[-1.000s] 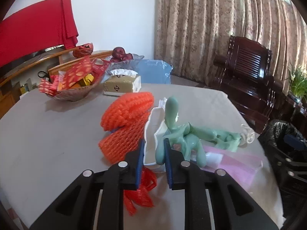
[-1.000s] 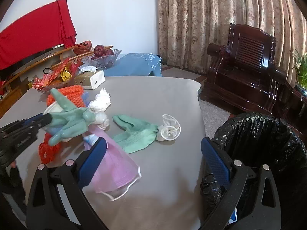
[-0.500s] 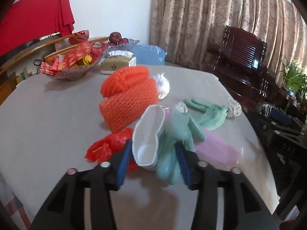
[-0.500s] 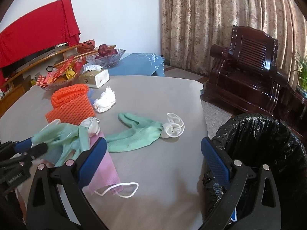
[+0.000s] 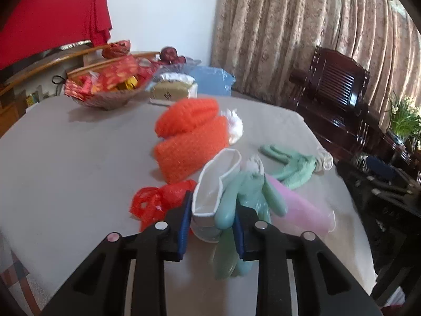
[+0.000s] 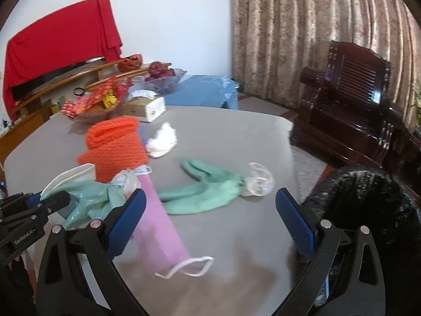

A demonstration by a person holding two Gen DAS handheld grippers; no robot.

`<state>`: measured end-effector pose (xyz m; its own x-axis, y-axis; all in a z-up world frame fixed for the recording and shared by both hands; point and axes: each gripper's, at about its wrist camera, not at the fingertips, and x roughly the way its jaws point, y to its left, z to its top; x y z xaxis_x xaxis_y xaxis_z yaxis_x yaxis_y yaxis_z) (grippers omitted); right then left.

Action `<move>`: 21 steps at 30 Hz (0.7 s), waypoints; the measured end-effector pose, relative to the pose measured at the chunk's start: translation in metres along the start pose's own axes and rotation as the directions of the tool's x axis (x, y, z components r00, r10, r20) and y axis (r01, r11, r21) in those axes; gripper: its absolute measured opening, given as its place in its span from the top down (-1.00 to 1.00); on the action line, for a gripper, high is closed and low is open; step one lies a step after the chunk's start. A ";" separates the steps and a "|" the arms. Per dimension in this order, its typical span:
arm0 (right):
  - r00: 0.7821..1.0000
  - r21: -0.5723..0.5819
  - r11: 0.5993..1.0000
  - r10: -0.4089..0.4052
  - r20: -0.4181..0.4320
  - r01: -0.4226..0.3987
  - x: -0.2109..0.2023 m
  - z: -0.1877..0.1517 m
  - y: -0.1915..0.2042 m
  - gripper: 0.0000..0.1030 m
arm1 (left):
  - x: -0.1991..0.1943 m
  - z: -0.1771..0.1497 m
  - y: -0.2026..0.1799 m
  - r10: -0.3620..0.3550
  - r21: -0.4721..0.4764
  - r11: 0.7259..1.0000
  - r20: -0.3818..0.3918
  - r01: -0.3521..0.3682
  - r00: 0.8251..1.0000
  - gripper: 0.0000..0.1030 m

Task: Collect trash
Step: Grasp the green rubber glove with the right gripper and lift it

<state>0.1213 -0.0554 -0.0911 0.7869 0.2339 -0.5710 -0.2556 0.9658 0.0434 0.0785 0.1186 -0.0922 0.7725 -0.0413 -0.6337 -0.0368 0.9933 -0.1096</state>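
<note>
At the bottom centre of the left wrist view, the left gripper (image 5: 212, 226) is closing its jaws around a white paper cup (image 5: 214, 184) and a limp green glove (image 5: 238, 202), bundling both for one trip. The right gripper (image 6: 210, 221) is hanging wide open and empty, beside the black bin bag (image 6: 368, 205) at lower right.

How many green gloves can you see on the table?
2. One green glove sits between the closing jaws of the left gripper, beside a white mask. The other glove lies flat mid-table. More could be hidden.
</note>
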 end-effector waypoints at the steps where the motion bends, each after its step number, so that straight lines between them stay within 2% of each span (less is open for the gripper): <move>1: 1.000 -0.004 1.000 0.011 0.001 -0.011 0.001 0.001 0.004 -0.86 | -0.005 0.001 0.001 0.009 0.005 1.000 0.012 -0.009 1.000 0.46; 6: 0.996 -0.028 0.995 0.091 -0.006 -0.091 0.008 0.005 0.036 -0.83 | -0.013 0.001 0.010 0.059 0.036 0.998 0.033 -0.060 0.998 0.45; 10: 0.979 -0.054 0.979 0.190 -0.070 -0.194 0.020 -0.001 0.063 -0.54 | -0.004 -0.011 0.031 0.064 -0.007 0.998 -0.026 -0.064 0.998 0.45; 11: 0.974 -0.058 0.975 0.207 -0.089 -0.213 0.021 -0.005 0.070 -0.54 | -0.004 -0.013 0.034 0.066 -0.013 0.998 -0.031 -0.066 0.997 0.45; 16: 0.964 -0.091 0.965 0.232 -0.130 -0.245 0.024 -0.016 0.092 -0.54 | -0.001 -0.021 0.048 0.057 -0.049 0.997 -0.058 -0.059 0.997 0.28; 18: 0.962 -0.095 0.964 0.236 -0.138 -0.250 0.023 -0.018 0.096 -0.54 | -0.003 -0.021 0.053 0.054 -0.063 0.996 -0.055 -0.057 0.997 0.03; 21: 0.959 -0.100 0.961 0.239 -0.155 -0.256 0.024 -0.021 0.101 -0.53 | -0.009 -0.022 0.058 0.029 -0.081 0.996 -0.045 -0.032 0.999 -0.06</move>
<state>0.1024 0.0456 -0.1175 0.6064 0.4377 -0.6638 -0.5034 0.8576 0.1056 0.0555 0.1740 -0.1097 0.7419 -0.0173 -0.6703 -0.1129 0.9822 -0.1503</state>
